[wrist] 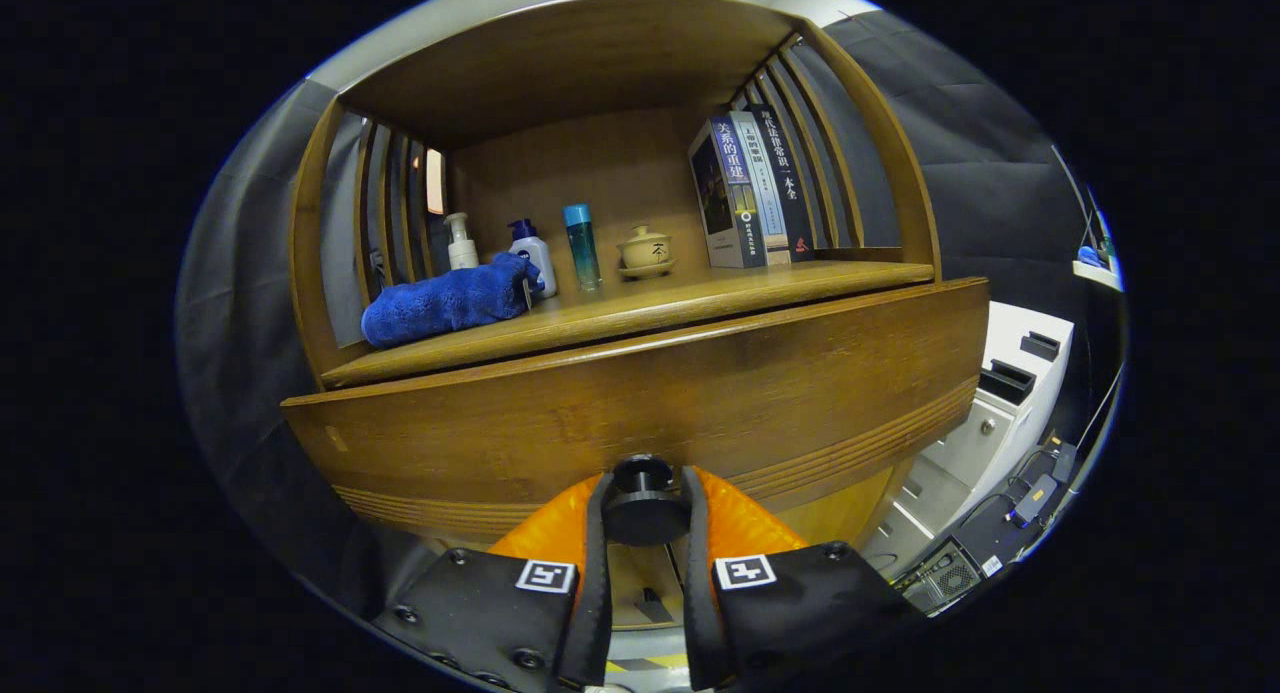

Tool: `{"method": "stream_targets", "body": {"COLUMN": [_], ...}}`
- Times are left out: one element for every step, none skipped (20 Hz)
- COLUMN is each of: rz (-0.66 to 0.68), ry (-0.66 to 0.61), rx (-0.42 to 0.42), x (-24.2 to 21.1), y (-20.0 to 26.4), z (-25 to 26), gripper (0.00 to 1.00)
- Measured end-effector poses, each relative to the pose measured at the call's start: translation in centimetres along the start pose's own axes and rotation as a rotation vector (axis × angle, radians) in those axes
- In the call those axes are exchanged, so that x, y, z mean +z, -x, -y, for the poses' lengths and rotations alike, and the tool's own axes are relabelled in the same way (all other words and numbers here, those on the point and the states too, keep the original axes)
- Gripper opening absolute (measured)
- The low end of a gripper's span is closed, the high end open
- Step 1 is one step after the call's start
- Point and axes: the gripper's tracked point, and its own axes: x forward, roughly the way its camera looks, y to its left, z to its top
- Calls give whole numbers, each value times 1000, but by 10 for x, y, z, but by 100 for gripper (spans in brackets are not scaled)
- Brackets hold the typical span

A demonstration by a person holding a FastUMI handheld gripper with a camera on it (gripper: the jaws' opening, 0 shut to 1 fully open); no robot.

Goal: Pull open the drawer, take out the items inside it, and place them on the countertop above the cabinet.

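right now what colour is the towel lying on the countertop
Blue, seen best in the gripper view: the towel lies on the countertop, beyond the gripper shut on the drawer knob.

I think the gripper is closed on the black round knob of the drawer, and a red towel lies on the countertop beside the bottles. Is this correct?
Almost. The towel is blue, not red, as the gripper view shows. The rest stands: the gripper is closed on the black round knob of the drawer, and the towel lies on the countertop beside the bottles.

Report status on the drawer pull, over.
Gripper shut on the drawer knob. Drawer front looks barely out from the cabinet, contents hidden. Nothing blocking the pull; blue towel lies on the countertop.
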Motion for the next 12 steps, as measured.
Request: {"method": "stream_targets", "body": {"rz": [1,2,2,4,4,5,6,6,5,5,7,8], "ry": [-2,-3,-4,-4,-3,-2,1,4,4,4,2,1], "rx": [-1,-2,-2,-2,-1,0,1,2,2,1,1,0], "x": [-2,-3,-4,-4,-5,-6,-5,-6,-7,-8,-9,-10], "y": [4,10,14,18,22,27,28,29,30,35,40,45], "z": [0,0,1,1,1,1,1,2,2,2,2,3], "gripper": [38,38,38,37,38,38,38,38,38,38,37,38]}}
